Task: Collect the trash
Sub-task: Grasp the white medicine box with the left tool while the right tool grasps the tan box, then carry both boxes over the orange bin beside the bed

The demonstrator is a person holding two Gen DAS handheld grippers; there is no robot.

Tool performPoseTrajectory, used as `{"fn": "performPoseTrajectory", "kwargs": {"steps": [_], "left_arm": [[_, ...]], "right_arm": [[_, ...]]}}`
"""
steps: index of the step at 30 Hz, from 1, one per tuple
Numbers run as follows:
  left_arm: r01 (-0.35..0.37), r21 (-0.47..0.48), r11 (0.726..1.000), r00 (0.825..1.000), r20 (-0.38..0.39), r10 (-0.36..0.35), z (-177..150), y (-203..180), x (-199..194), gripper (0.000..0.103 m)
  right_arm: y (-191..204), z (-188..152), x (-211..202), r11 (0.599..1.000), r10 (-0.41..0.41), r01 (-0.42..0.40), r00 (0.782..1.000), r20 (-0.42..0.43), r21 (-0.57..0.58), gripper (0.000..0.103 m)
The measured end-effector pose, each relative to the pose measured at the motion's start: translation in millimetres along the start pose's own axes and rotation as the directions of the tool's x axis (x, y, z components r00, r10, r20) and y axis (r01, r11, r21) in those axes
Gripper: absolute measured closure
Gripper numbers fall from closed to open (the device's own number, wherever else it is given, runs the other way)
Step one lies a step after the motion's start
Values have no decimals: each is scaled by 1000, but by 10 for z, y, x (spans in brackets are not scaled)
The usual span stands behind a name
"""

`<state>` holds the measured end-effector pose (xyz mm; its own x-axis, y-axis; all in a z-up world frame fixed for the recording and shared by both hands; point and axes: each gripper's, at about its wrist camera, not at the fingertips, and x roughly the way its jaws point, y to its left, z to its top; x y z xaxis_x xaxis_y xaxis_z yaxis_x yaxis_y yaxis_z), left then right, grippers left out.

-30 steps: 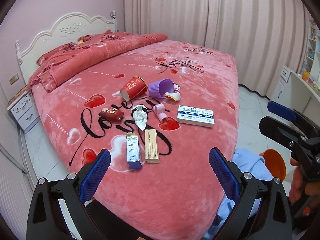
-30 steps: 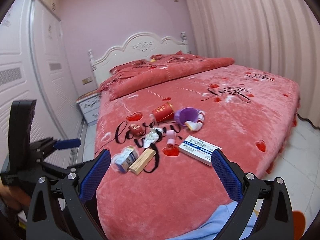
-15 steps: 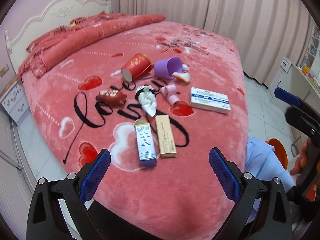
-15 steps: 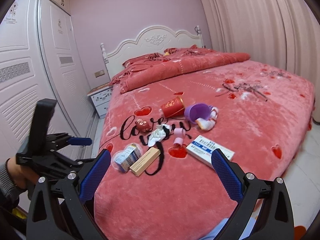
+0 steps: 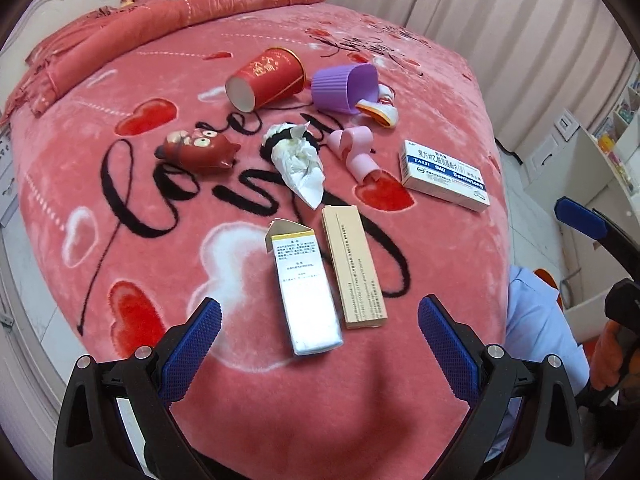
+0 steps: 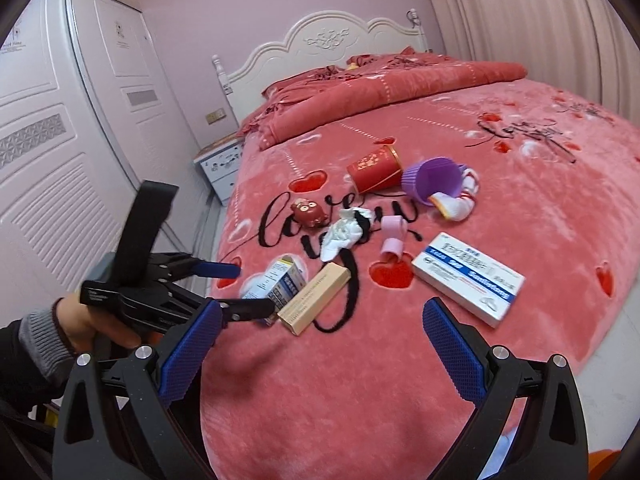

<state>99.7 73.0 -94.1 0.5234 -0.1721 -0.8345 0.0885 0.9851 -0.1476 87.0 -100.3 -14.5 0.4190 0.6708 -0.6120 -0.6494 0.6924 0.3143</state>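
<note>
Hovering spread wide, the left claw (image 5: 319, 326) frames the white box (image 5: 304, 288) on the bed (image 5: 160, 184).

"TAIJI" and "Sanlietong" on the white-blue box (image 5: 445, 176); "love you" on the blanket (image 5: 120, 92).

Both grippers are black frames with shiny round screws and bumpy blue pads (image 5: 192, 350). The left hand (image 6: 86, 322) wears a dark sleeve (image 6: 20, 360) — its cuff (image 6: 40, 330) is grey.
</note>
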Motion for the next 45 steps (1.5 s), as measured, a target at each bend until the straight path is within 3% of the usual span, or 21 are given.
{"fn": "performPoseTrajectory", "kwargs": {"steps": [2, 6, 8, 12, 14, 16, 18, 26, 30, 32, 36, 38, 40, 45], "left_arm": [[20, 6, 1000, 1000, -18, -20, -2, 40, 52, 21], [54, 32, 998, 997, -65, -52, 4, 110, 162, 32], [69, 43, 997, 994, -87, -65, 1, 124, 206, 46], [106, 56, 993, 988, -120, -99, 11, 189, 272, 50], [129, 57, 990, 983, -139, -120, 19, 239, 319, 68], [153, 62, 986, 978, -151, -143, 25, 289, 310, 73], [169, 94, 981, 975, -164, -153, 27, 315, 266, 74], [215, 162, 963, 962, -205, -181, -1, 477, 174, 74], [237, 215, 947, 958, -212, -191, 29, 465, 170, 74], [243, 229, 943, 958, -213, -195, 52, 478, 183, 74], [265, 237, 935, 952, -219, -215, 84, 498, 257, 74], [273, 237, 932, 950, -221, -222, 84, 504, 277, 74], [270, 242, 932, 951, -218, -219, 78, 494, 303, 74], [275, 225, 935, 950, -211, -228, 60, 489, 254, 74]], "right_arm": [[-1, 13, 84, 1000, 8, -8, 1000, -15, -12, 5], [0, -8, 239, 999, 24, -25, 999, -48, -37, 5], [-7, -23, 302, 999, 32, -34, 998, -53, -40, 5], [-3, -31, 393, 996, 52, -56, 997, -57, -71, 5], [12, -36, 453, 996, 48, -53, 996, -71, -75, 5], [37, -41, 527, 996, 57, -63, 995, -85, -62, 5], [93, -51, 609, 997, 44, -50, 995, -85, -65, 6], [172, -87, 1075, 998, 55, -48, 987, -151, 48, 42], [194, -82, 1277, 994, 62, -44, 979, -194, 98, 48], [217, -90, 1354, 993, 63, -40, 975, -212, 109, 56], [215, -97, 1507, 989, 57, -21, 969, -240, 149, 58], [205, -95, 1587, 989, 41, -2, 964, -261, 148, 81], [177, -122, 1656, 988, 41, 3, 959, -282, 152, 88], [176, -105, 1561, 988, 64, -25, 964, -259, 150, 89]]}}
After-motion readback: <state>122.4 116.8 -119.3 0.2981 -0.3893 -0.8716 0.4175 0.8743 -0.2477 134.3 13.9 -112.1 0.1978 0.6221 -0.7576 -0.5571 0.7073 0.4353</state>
